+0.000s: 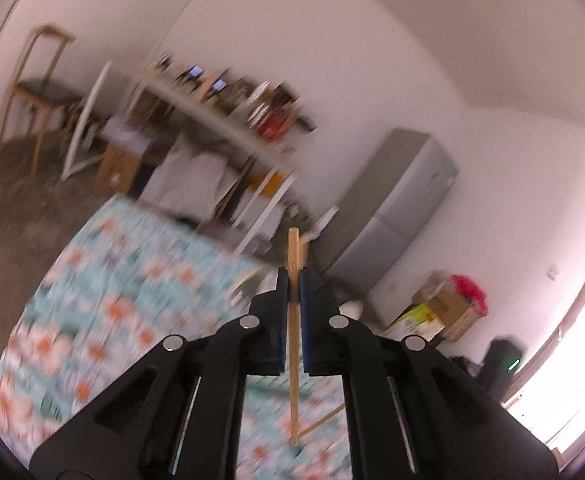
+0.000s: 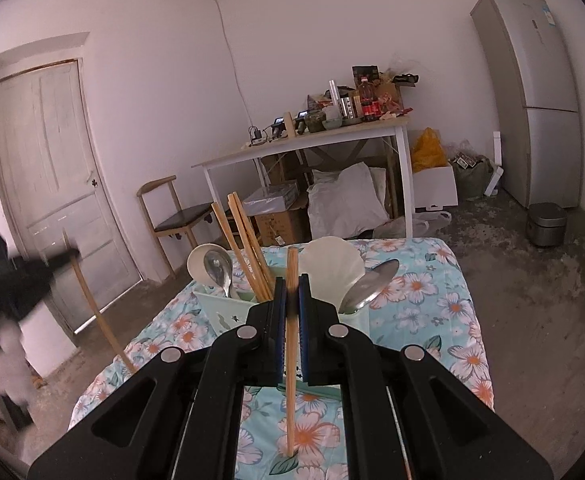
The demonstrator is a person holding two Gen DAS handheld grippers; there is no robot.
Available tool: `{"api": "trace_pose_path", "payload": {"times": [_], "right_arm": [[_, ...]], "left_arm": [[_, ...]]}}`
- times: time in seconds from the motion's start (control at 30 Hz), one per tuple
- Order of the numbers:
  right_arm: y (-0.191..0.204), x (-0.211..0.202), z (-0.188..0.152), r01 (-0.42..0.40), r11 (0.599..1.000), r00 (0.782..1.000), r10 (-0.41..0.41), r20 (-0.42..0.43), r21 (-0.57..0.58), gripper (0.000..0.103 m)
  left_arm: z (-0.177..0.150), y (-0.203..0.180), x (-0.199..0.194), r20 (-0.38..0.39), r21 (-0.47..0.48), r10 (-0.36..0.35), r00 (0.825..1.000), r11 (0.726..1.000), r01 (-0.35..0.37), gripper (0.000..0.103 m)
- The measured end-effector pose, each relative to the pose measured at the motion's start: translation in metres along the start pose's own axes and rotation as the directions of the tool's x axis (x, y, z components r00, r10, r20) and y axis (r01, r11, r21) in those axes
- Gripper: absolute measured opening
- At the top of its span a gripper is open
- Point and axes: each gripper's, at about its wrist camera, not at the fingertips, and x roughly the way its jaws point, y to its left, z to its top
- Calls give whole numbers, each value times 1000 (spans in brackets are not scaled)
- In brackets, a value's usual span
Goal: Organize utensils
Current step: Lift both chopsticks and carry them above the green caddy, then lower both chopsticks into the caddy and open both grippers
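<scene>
I saw the holder [image 2: 228,314] on the tablecloth [image 2: 432,300] with three chopsticks [image 2: 244,248], three spoons (one metal) | left gripper [image 1: 293,280] pinched one chopstick [image 1: 293,344] | right gripper [image 2: 292,286] pinched another chopstick [image 2: 291,360]

Left tongs [image 1: 293,280] black w/ blue pads, silver rivets; the chopstick [image 1: 293,336] in them pale tan wood; right tongs [image 2: 292,286] same black & blue, their chopstick [image 2: 291,352] light brown; tablecloth [image 2: 432,304] on the desk turquoise w/ white flowers, orange centres, dark green leaves (blurred to streaks in left view); utensil holder [image 2: 220,312] pale mint; chopsticks in holder [image 2: 248,252] tan; ladle [image 2: 200,260] cream; metal spoon [image 2: 218,268] silver-grey; scallop-shaped scoop [image 2: 332,268] off-white; fridge [image 2: 540,92] grey-silver; door [image 2: 52,168] worn white; walls white w/ pinkish cast; floor grey-brown, mottled; plastic bag [image 2: 426,152] yellow-orange; side table [image 2: 304,144] light wood top, white legs; chair [image 2: 172,216] tan frame, dark seat.
</scene>
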Motion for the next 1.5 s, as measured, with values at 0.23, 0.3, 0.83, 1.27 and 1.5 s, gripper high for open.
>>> {"api": "trace_pose_path", "payload": {"times": [0.23,0.3,0.83,1.27,1.5], "right_arm": [[-6,-5,-1,-8,1000,1000,8,3,17,6],[-7,-5,-1,-9,1000,1000,9,2,19,6],[-13,-2,0,-28,999,1000,29,-8,32,6],[-6,-10,7,-55,998,998,53,36,33,6],[20,-34,45,-51,996,992,59,112,-75,6]], "left_arm": [[35,-63,27,152,189,-95,984,980,66,5],[35,-72,42,168,219,-95,981,974,57,5],[-35,-56,154,31,243,85,996,966,-90,6],[-76,-15,75,-85,212,108,991,973,-88,70],[-89,-4,46,-87,235,176,980,960,-152,79]]}}
